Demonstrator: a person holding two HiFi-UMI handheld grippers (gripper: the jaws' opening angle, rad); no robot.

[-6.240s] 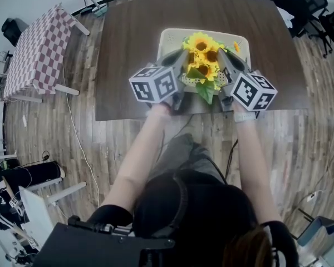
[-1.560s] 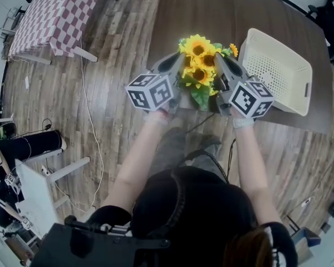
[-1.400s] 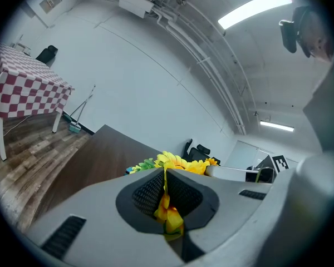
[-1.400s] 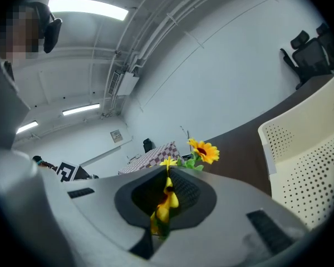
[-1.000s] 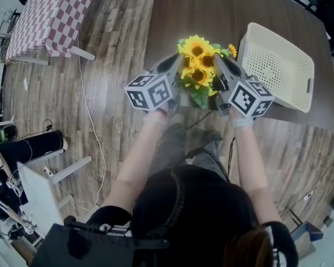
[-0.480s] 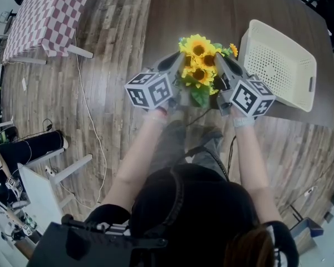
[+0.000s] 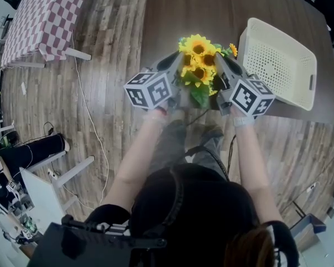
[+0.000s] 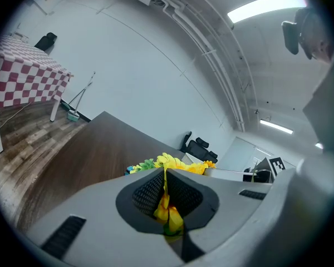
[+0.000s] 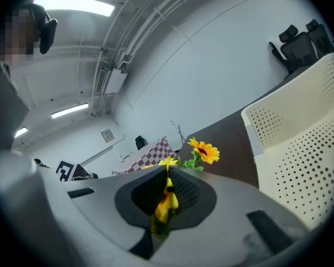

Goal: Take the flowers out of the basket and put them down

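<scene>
Hanging upright at upper centre of the head view: a bunch of yellow sunflowers (image 7: 199, 60) with dark centres and green leaves, blooms facing up, one smaller bloom poking out toward the upper right. Being pinched from both sides, with petals and leaves squeezed in the closed jaws of the left gripper (image 7: 177, 60) and the right gripper (image 7: 220, 61). Hovering over the dark table (image 7: 211, 10), fully outside the basket (image 7: 275, 65) and just left of it. Sitting flat at upper right, turned at a slant to the frame: cream plastic, rectangular, perforated floor and walls, a handle slot in the right wall.
</scene>
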